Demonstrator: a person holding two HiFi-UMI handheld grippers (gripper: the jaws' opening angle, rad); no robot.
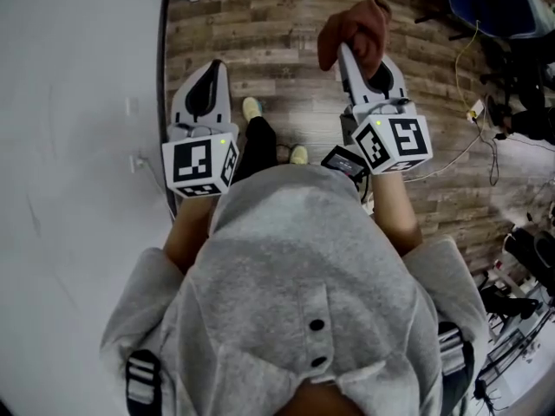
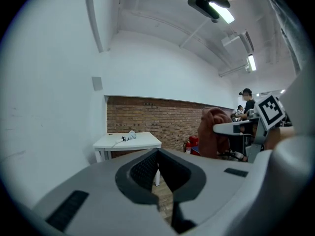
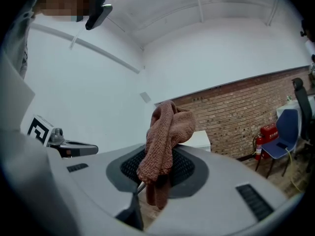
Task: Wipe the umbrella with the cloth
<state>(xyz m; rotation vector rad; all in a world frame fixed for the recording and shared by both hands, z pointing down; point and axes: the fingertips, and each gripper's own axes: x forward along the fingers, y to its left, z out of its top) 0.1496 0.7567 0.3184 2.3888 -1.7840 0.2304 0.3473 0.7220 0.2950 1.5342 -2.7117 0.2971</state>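
While the right gripper (image 1: pixel 355 56) pinches the rust-brown knitted cloth (image 1: pixel 355 26) at one o'clock, carried level and seemingly ready for wiping, the left gripper (image 1: pixel 206 74) at eleven o'clock is pressed together and empty, and no umbrella clearly shows, only a pale object (image 2: pixel 129 136) on a far white table (image 2: pixel 145 142).

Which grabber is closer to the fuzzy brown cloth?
Right. The right gripper is clamped on the cloth. The left gripper sits apart to its side, shut and empty.
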